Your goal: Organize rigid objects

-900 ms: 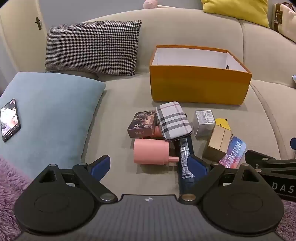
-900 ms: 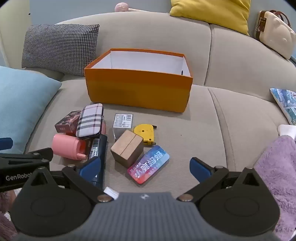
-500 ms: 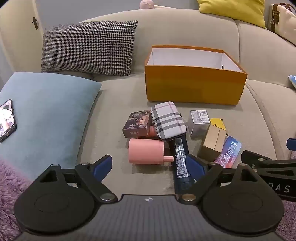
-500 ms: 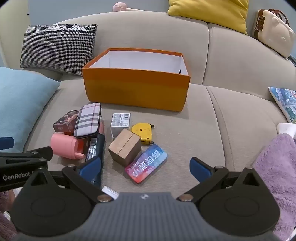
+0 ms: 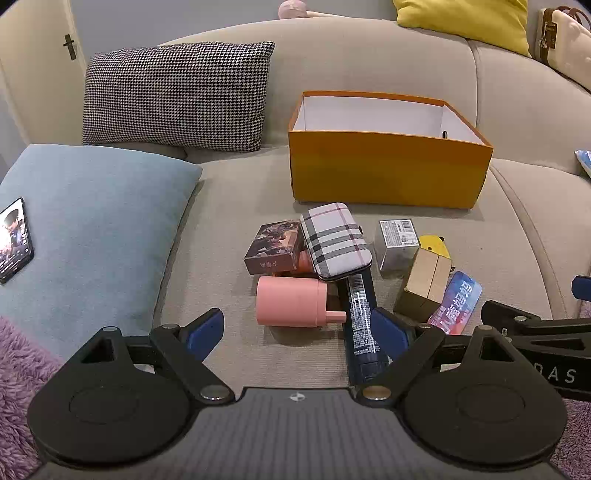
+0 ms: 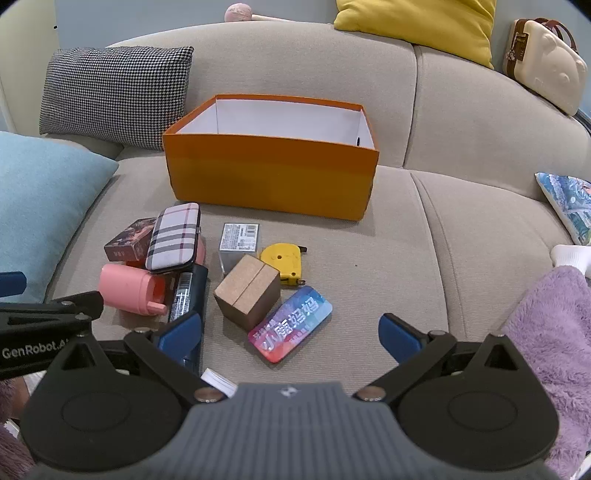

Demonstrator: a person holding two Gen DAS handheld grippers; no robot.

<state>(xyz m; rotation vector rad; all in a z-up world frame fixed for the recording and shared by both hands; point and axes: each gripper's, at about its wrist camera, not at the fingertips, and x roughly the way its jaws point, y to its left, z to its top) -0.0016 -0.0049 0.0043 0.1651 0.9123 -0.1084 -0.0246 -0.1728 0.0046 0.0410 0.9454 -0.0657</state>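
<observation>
An empty orange box (image 5: 384,177) (image 6: 269,177) stands on the beige sofa seat. In front of it lies a pile: a pink bottle (image 5: 291,301) (image 6: 129,290), a plaid case (image 5: 334,242) (image 6: 171,242), a dark printed box (image 5: 273,247), a dark blue tube (image 5: 362,325), a clear cube (image 6: 240,243), a yellow tape measure (image 6: 284,262), a brown block (image 6: 247,291) and a colourful card (image 6: 291,330). My left gripper (image 5: 297,334) is open and empty, just short of the pink bottle. My right gripper (image 6: 290,334) is open and empty over the card.
A light blue cushion (image 5: 85,221) with a phone (image 5: 13,238) on it lies left. A houndstooth pillow (image 5: 177,96) leans on the sofa back. A purple fluffy blanket (image 6: 546,332) lies at the right, a cream case (image 6: 543,59) and yellow pillow (image 6: 413,22) above.
Both grippers have drifted slightly; the pile and box sit a little lower and further left in the views. Nothing was grasped or moved.
</observation>
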